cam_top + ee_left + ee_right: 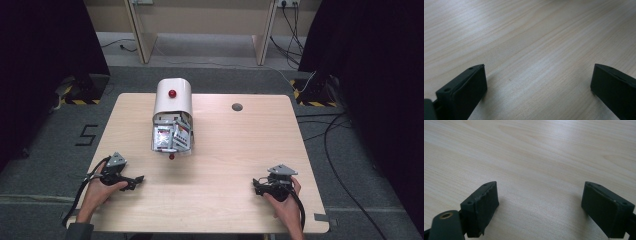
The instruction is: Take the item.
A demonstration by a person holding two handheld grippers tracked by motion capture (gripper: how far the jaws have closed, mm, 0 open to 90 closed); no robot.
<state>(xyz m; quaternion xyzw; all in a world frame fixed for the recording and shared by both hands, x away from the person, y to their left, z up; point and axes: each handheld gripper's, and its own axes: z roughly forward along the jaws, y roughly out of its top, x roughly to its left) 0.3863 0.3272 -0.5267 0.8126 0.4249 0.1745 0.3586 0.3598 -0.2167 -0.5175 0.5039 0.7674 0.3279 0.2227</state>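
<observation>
Breadbox (pixel 172 107) sits open mid-table; left gripper (pixel 134 181) and right gripper (pixel 257 186) released, empty. Approach its lid squarely.

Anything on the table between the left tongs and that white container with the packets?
No, in the high view only bare tabletop lies between the left tongs and the white container; its small red knob sits off to the side.

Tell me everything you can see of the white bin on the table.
The white bin lies on its side on the wooden table, toward the far left, its open end facing the person. It looks like smooth plastic or metal, with a rounded top and a red knob. Packets in white and red fill its mouth. A small red thing lies just before it. Neither gripper touches it.
</observation>
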